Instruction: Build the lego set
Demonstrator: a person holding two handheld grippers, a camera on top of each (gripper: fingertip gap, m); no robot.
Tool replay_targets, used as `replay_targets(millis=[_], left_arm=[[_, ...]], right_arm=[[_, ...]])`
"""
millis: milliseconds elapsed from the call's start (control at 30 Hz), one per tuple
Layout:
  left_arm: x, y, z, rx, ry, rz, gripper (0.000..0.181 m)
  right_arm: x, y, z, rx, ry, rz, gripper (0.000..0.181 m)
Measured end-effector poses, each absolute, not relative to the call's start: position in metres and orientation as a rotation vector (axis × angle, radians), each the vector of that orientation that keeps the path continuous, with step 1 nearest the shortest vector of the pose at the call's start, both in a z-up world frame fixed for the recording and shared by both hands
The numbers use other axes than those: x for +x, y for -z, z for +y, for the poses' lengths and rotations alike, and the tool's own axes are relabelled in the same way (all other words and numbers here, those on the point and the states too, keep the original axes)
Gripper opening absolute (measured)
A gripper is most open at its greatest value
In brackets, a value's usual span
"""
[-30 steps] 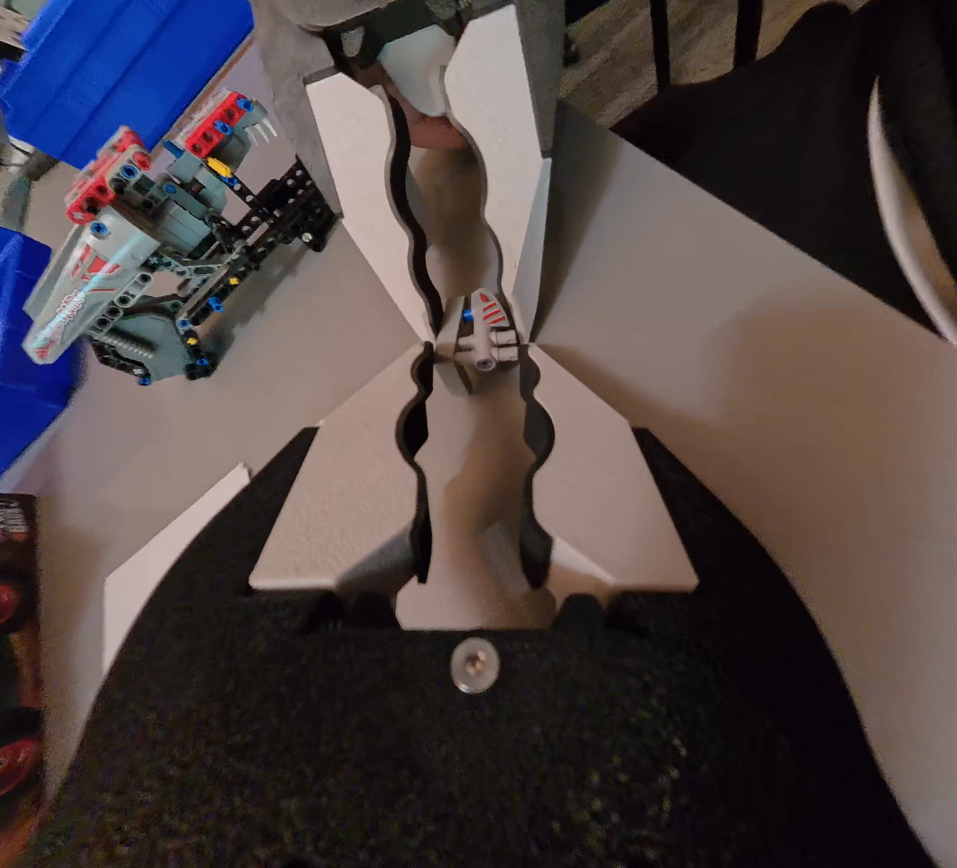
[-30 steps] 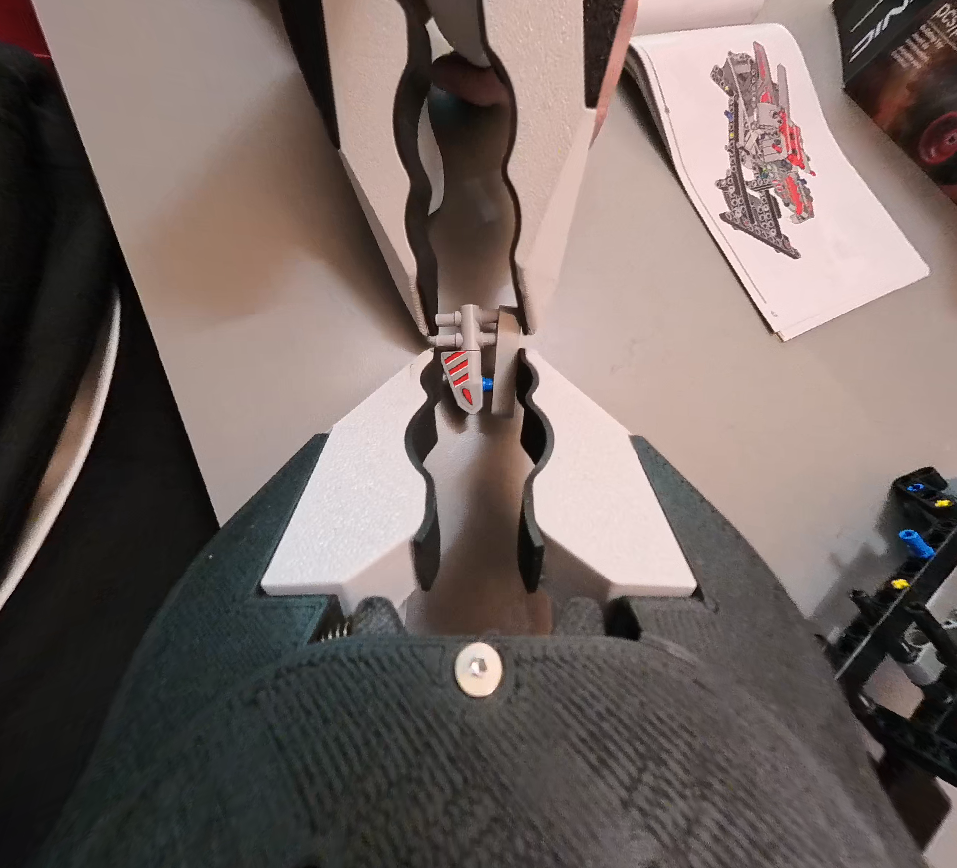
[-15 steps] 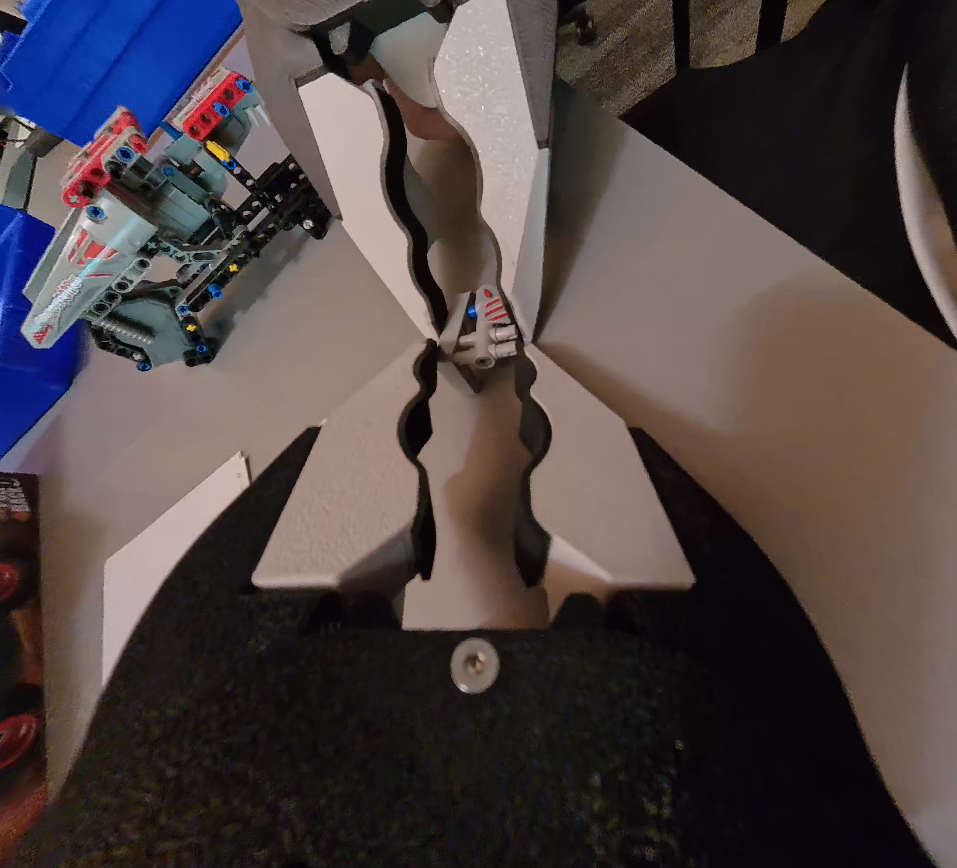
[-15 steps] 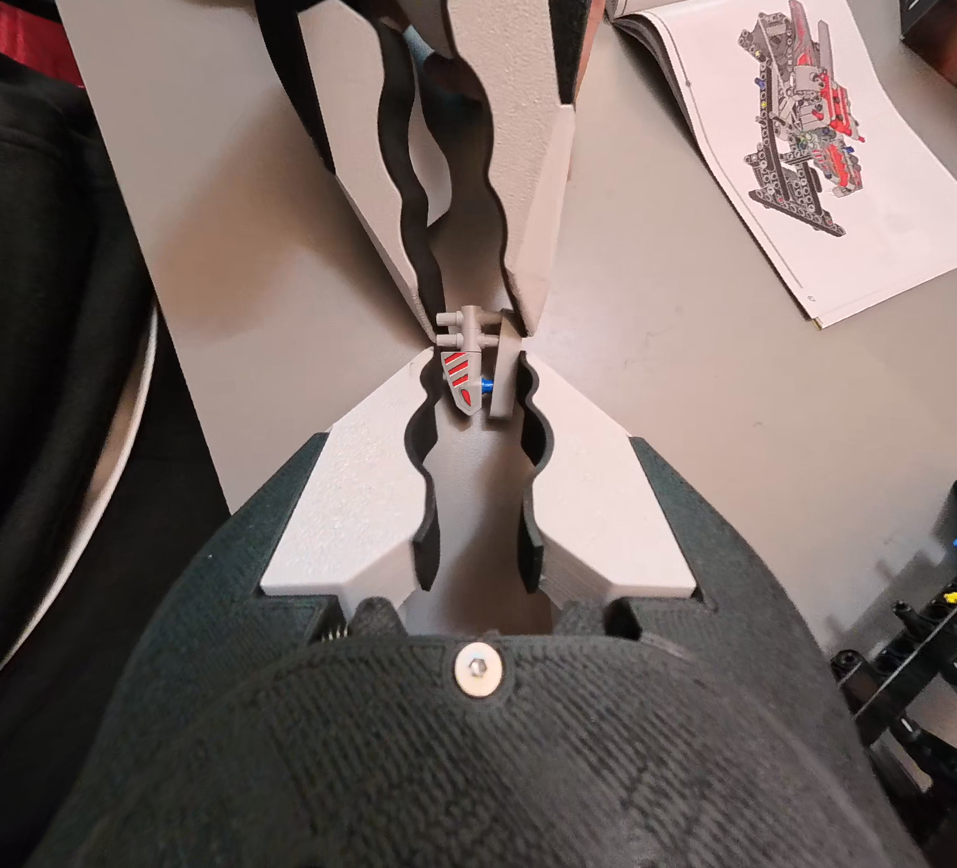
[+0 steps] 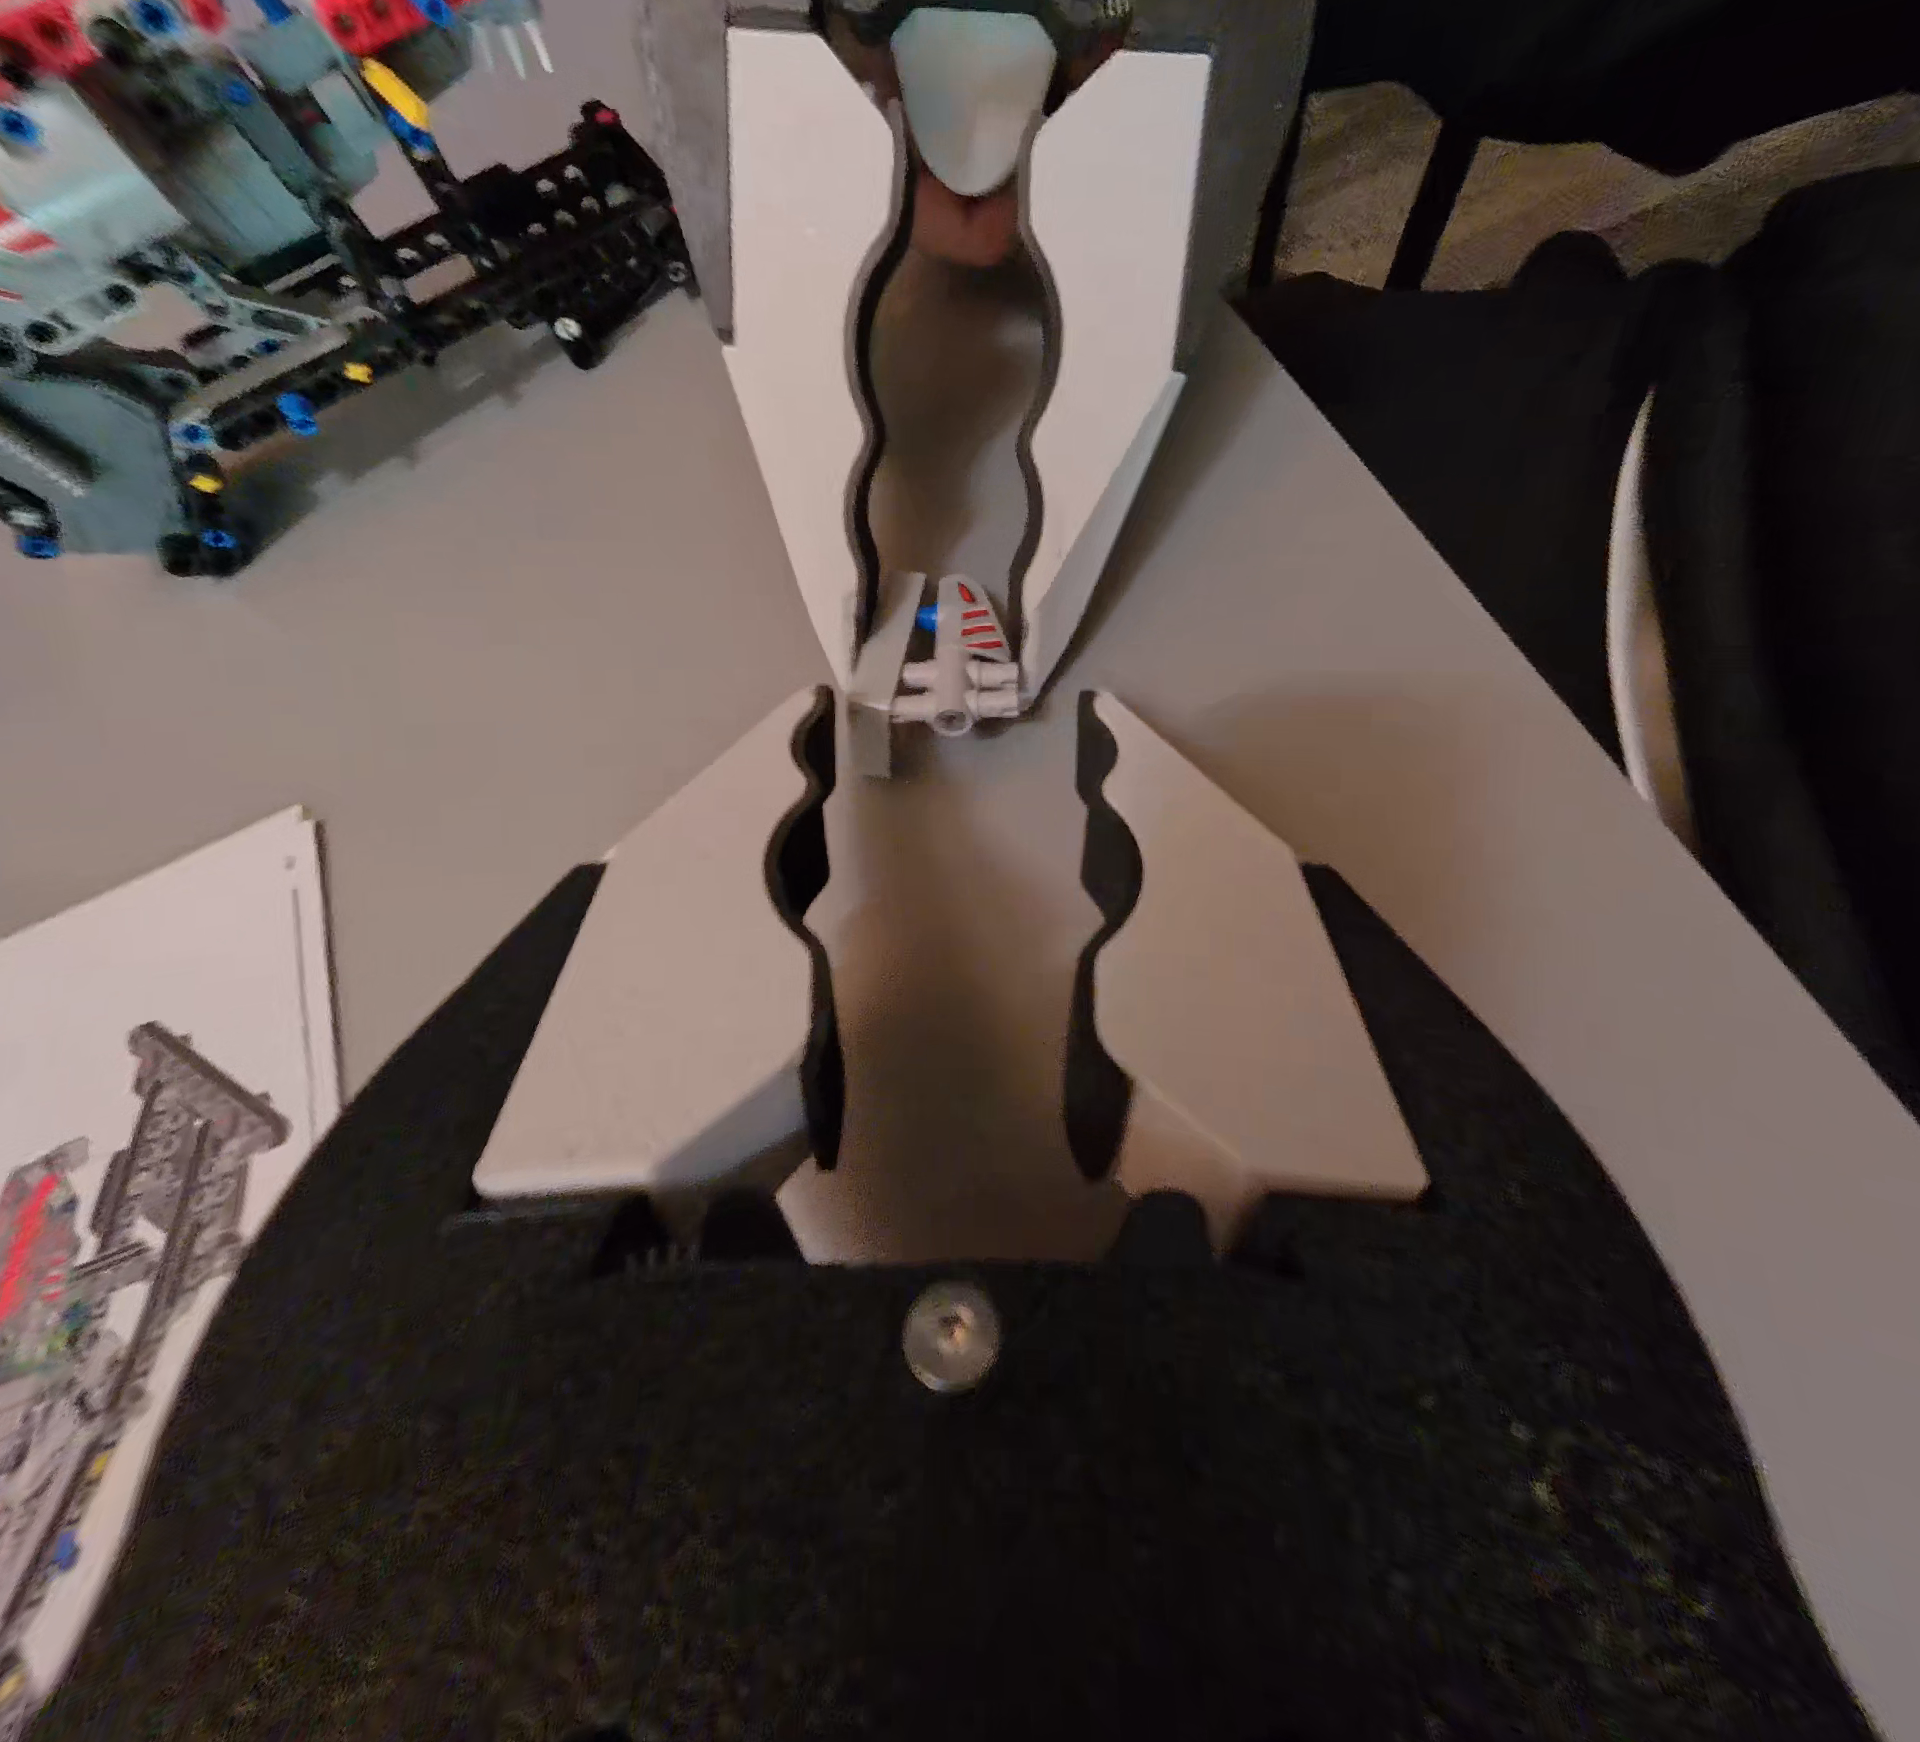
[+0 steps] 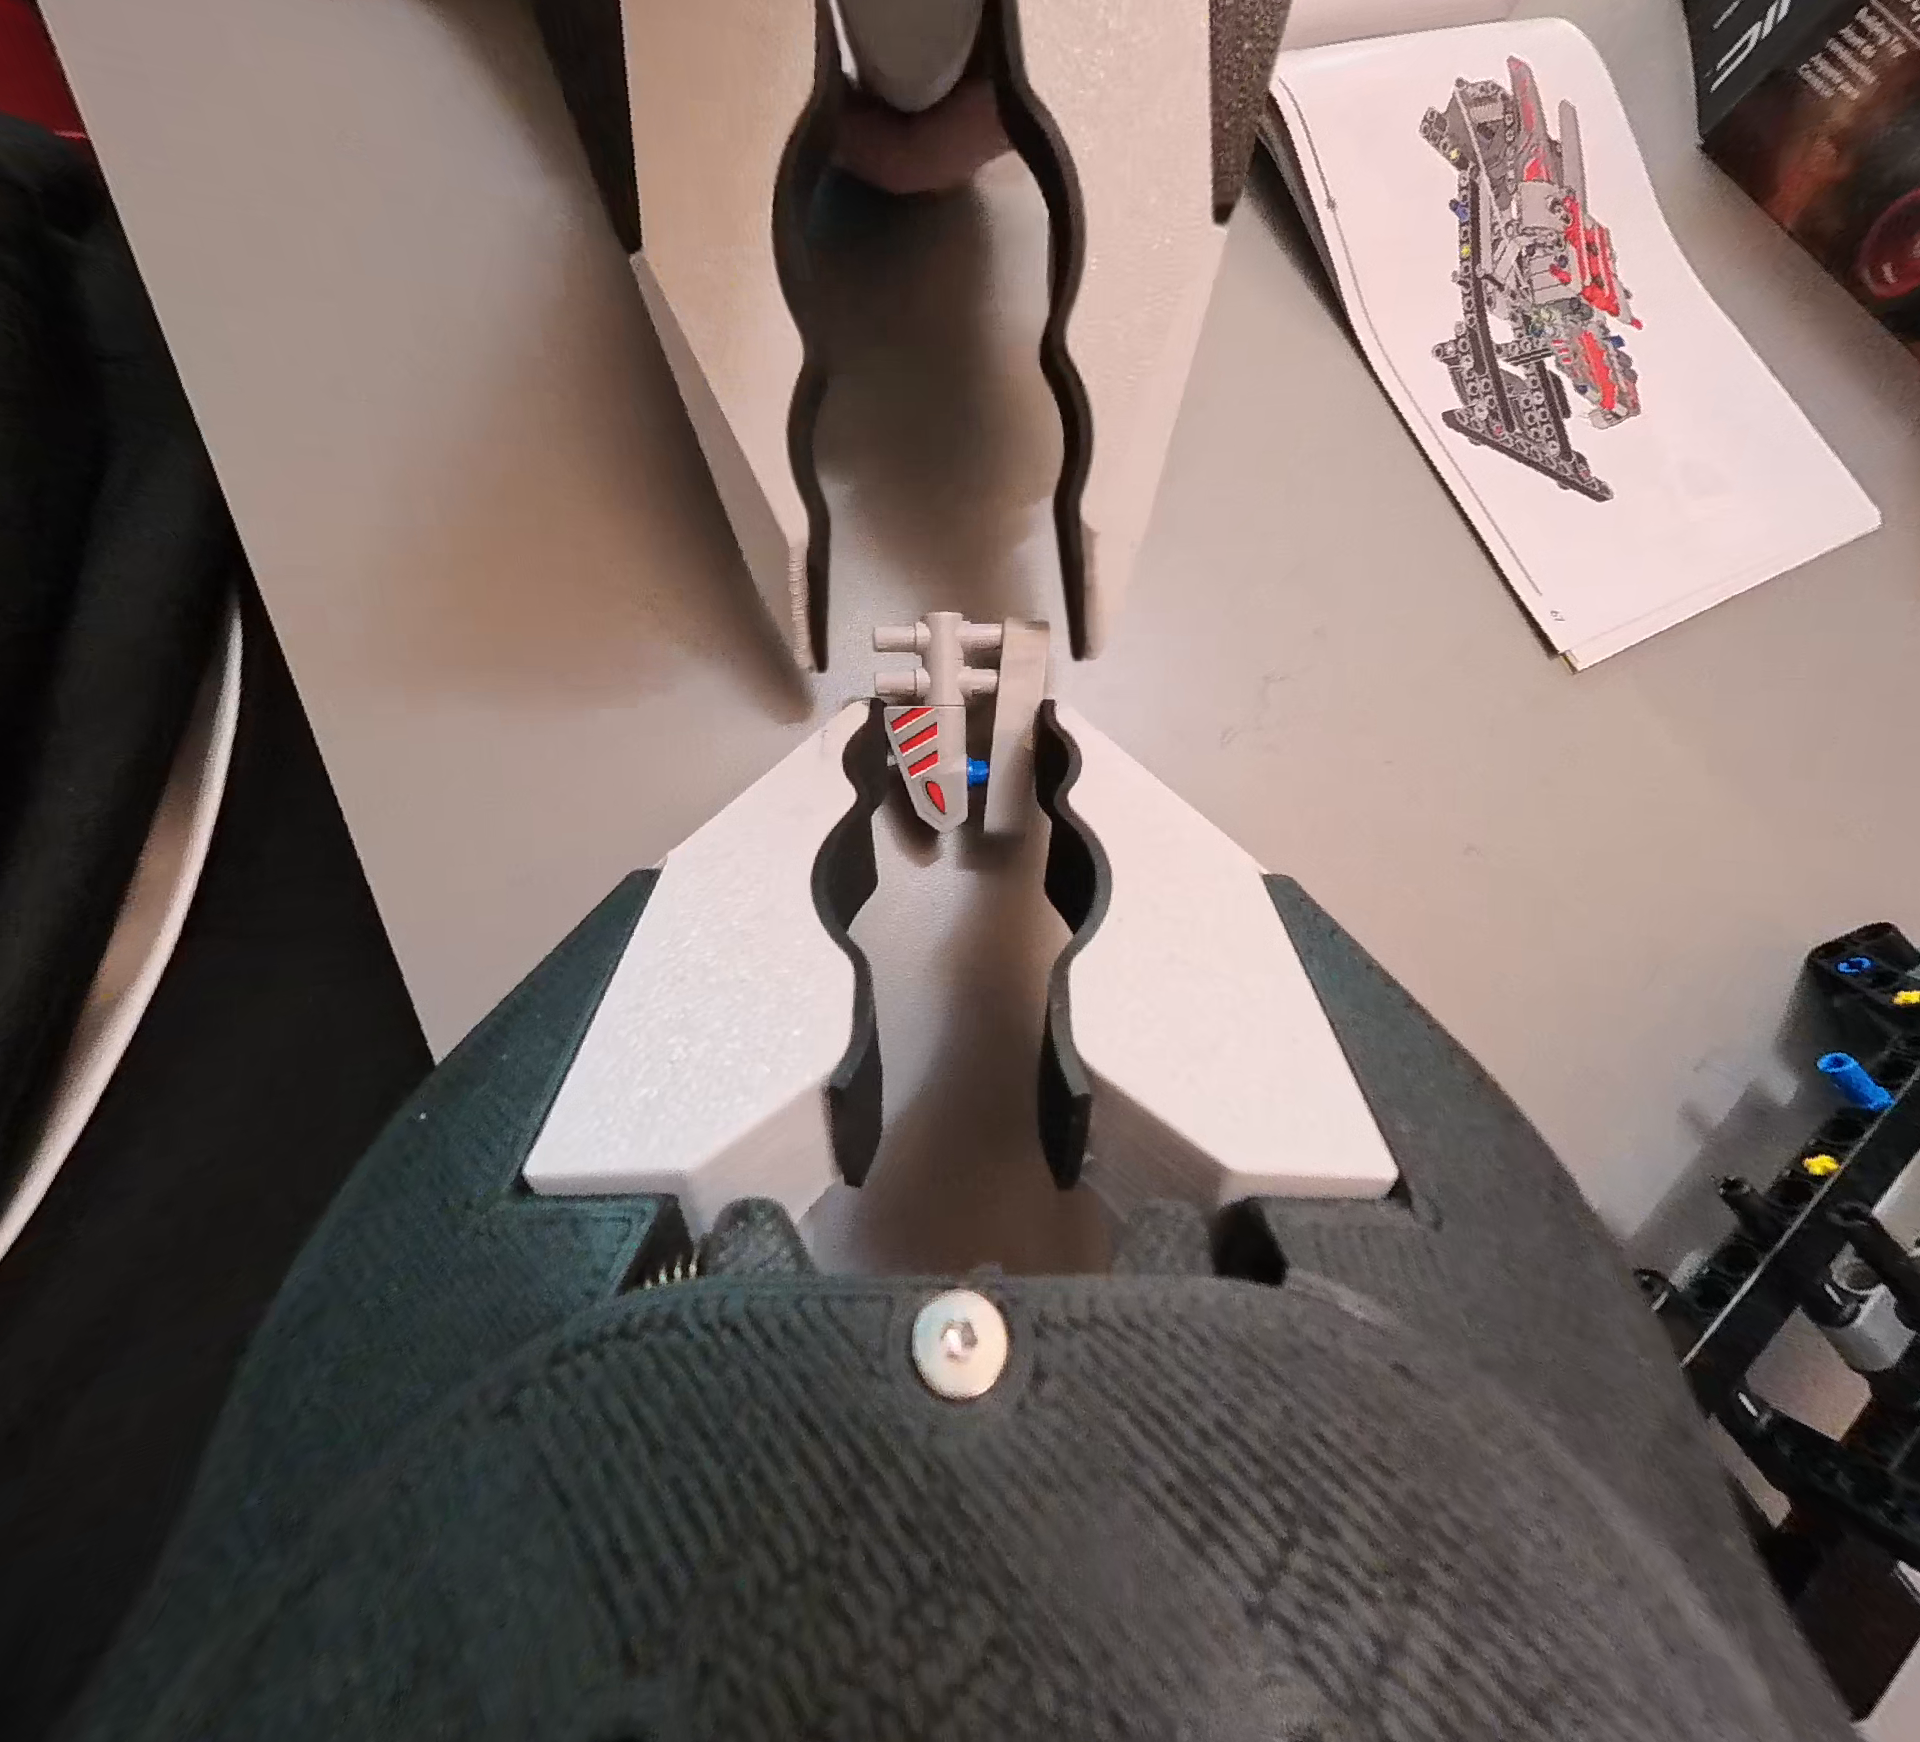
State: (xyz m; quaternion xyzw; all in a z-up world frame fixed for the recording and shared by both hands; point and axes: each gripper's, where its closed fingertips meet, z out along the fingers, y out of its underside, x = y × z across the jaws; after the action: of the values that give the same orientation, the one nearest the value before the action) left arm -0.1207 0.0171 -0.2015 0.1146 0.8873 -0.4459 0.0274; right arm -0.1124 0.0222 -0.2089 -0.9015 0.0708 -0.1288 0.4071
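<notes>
Left jaws: my left gripper (image 5: 951, 705) is spread; its tips stand just short of the small part, with a gap on each side, touching nothing.
Right jaws: my right gripper (image 6: 951, 716) pinches the small grey lego piece (image 6: 940, 736) at its tips, one tip on the striped side, the other on the flat grey plate.
Small piece: grey, with red stripes on a pointed panel, a blue pin between the panel and the plate, and a cross-shaped connector poking out toward the left gripper. It hangs above the worktop (image 6: 468, 466), near its edge.
Facing: the two grippers meet tip to tip, each looking straight at the other.
Main lego model: a half-built model (image 5: 260, 238) in grey, red and black stands on the worktop, well apart from the piece, to the left in the left wrist view; its black beams (image 6: 1829, 1204) show at the right edge of the right wrist view.
Instruction booklet: open (image 6: 1579, 321) on the worktop beside the left gripper, showing a drawing of the model.
Box: a dark box (image 6: 1818, 61) lies past the booklet.
</notes>
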Motion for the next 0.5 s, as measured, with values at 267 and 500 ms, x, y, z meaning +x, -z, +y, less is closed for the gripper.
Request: replay_targets(millis=[267, 500], left_arm=[[-0.1184, 0.1999, 0.0144, 0.187, 1.408, 2.8, 0.035], [-0.1153, 0.2023, 0.0148, 0.175, 1.377, 2.791, 0.03]], right_arm=[[-0.112, 0.2088, 0.0222, -2.272, 0.334, 0.177, 0.027], [-0.1117, 0.209, 0.0222, -2.273, 0.324, 0.184, 0.028]])
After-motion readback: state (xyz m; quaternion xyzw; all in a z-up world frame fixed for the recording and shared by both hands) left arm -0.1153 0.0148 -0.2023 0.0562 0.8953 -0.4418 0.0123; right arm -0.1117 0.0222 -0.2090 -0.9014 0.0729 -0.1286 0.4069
